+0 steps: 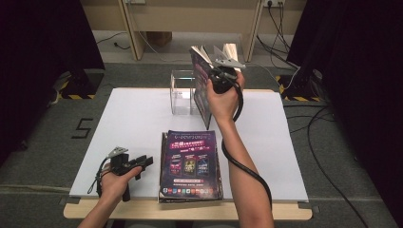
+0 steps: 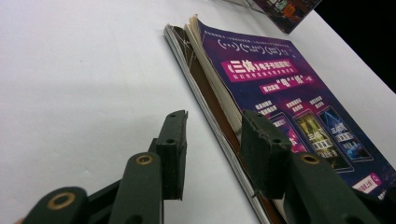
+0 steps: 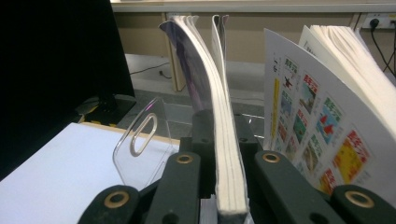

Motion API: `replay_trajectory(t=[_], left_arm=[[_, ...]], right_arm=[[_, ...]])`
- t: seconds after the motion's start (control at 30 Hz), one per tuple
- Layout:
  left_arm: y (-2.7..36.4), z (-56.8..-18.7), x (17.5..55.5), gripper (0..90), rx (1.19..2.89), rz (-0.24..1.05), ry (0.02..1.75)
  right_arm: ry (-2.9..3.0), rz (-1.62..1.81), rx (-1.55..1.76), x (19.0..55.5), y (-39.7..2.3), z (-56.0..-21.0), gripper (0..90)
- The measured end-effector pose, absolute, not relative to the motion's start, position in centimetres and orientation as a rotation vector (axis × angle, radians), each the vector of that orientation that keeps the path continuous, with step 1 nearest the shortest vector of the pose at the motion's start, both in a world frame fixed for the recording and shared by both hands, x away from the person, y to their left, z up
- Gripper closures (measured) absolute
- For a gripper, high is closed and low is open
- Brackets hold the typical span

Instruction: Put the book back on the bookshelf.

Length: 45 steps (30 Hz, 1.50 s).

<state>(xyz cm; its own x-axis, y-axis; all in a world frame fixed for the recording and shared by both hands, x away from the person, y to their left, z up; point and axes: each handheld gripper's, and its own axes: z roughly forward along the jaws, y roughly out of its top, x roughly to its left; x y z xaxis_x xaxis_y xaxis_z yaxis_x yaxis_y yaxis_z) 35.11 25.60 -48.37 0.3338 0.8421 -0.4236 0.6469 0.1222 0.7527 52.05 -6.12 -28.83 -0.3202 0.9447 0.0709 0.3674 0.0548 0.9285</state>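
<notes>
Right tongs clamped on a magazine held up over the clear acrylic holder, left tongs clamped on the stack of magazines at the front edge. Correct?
Not quite. The left tongs are open, beside the stack of magazines, with nothing pinched; the left gripper view shows the gap between the pads. The rest holds: the right tongs are clamped on a magazine held up over the clear acrylic holder.

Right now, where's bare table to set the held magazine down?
Free: white table left of the clear acrylic holder, and the right strip beside the magazine stack. Crowded: centre, between holder and stack, where the right gripper holds the magazine.
</notes>
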Motion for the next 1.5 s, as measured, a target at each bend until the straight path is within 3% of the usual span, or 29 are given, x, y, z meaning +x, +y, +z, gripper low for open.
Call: replay_trajectory(t=[0.5,1.2,1.5], left_arm=[[25.6,-48.3,35.1,60.6,1.598,0.246,1.376],[25.4,-48.3,35.1,60.4,1.604,0.243,1.368],[25.4,-48.3,35.1,60.4,1.608,0.242,1.369]], right_arm=[[1.714,1.183,1.324,53.3,-5.5,-30.4,83.7],[1.763,1.197,1.398,53.8,-6.9,-29.0,71.5],[1.807,1.135,1.448,54.5,-6.6,-28.9,83.5]])
